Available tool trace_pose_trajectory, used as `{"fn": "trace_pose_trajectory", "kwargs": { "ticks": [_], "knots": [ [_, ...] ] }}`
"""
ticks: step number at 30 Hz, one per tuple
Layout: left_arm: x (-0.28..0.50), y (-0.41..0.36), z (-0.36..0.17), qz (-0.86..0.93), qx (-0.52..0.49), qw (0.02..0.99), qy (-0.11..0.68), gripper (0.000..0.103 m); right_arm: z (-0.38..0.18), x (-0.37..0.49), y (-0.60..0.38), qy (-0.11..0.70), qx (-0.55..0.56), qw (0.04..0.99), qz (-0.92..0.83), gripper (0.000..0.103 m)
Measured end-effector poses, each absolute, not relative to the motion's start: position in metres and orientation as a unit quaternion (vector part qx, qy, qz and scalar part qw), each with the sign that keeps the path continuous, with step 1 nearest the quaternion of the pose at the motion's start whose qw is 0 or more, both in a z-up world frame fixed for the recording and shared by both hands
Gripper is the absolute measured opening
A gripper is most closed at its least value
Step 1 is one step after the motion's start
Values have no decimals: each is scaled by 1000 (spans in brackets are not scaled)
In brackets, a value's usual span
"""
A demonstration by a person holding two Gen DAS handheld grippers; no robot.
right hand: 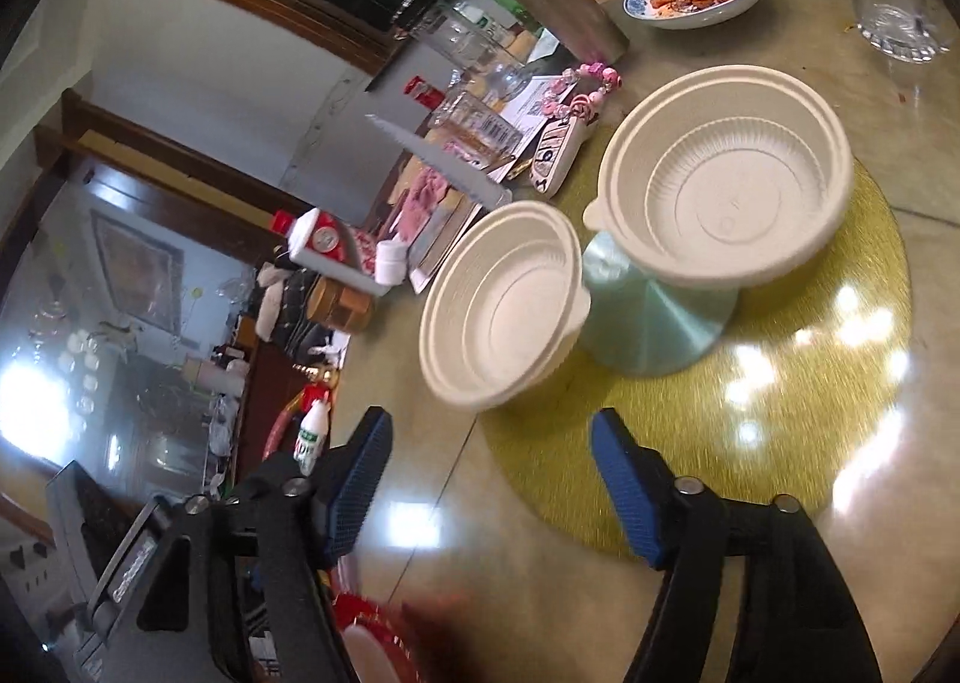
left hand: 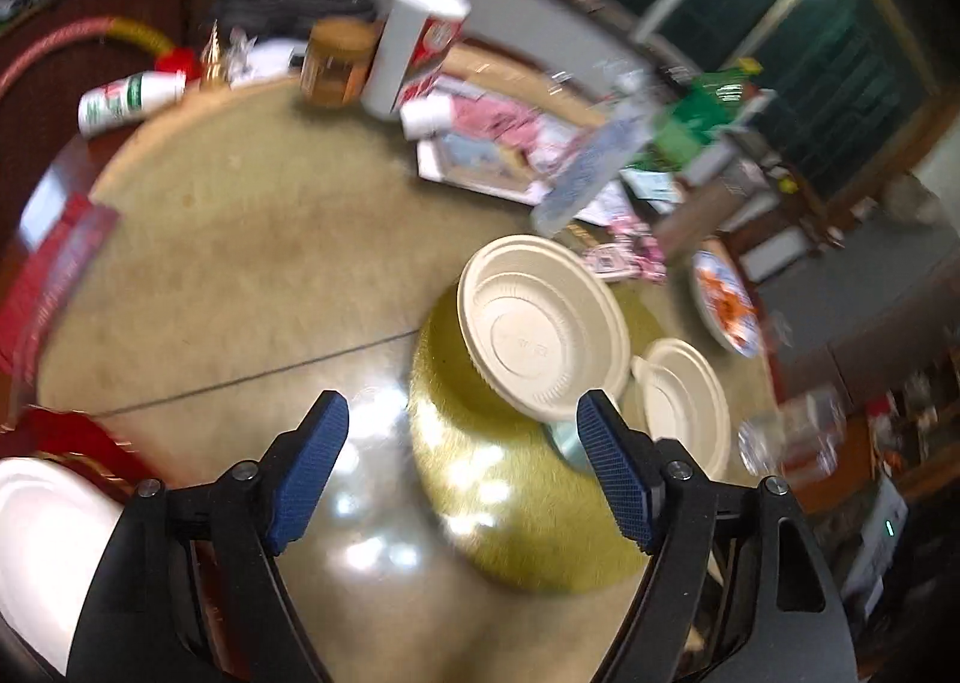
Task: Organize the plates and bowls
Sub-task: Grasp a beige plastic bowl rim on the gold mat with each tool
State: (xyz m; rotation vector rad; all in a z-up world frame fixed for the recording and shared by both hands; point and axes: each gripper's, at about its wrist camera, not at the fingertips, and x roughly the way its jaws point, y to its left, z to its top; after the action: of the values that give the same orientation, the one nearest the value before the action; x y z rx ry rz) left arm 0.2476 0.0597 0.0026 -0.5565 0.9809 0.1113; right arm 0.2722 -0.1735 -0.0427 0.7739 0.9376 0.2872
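Both my left gripper (left hand: 462, 467) and right gripper (right hand: 492, 488) gaped wide, empty; next I judged: grasp nearer beige bowl (right hand: 504, 305).

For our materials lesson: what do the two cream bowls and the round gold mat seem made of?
Cream bowls: probably moulded pulp or plastic; matte, ribbed walls, thin rims. Gold mat: probably metallic-finish plastic or foil; brushed grain, bright reflections.

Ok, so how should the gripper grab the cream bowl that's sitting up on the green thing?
Probably by its rim. The cream bowl sits tilted on the upturned green bowl, its wide ridged lip overhanging all round. From the right gripper, the near lower edge is closest and free; one finger inside, one outside. The second cream bowl crowds its left side.
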Motion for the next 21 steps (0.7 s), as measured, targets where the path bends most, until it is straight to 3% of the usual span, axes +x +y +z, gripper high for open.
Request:
{"fn": "trace_pose_trajectory", "kwargs": {
  "ticks": [2,4,9,10,12,13,14,21],
  "knots": [
    [268,57,-9,71,-273,836,470,76,-51,292,-175,450,360,808,124,51],
    [282,54,-19,88,-269,835,471,76,-62,307,-174,464,361,800,121,46],
    [307,47,-50,107,-265,817,500,76,-80,328,-172,475,363,794,112,46],
    [309,45,-58,109,-268,811,509,70,-82,330,-172,474,364,794,111,45],
    [312,41,-71,108,-268,800,525,52,-85,334,-171,475,349,801,105,26],
    [312,39,-78,106,-263,796,535,29,-88,336,-171,482,339,802,97,18],
    [311,33,-84,100,-251,791,549,20,-91,336,-171,483,340,801,99,16],
    [271,18,-78,98,-229,805,538,17,-73,297,-168,462,318,821,108,14]
  ]
}}
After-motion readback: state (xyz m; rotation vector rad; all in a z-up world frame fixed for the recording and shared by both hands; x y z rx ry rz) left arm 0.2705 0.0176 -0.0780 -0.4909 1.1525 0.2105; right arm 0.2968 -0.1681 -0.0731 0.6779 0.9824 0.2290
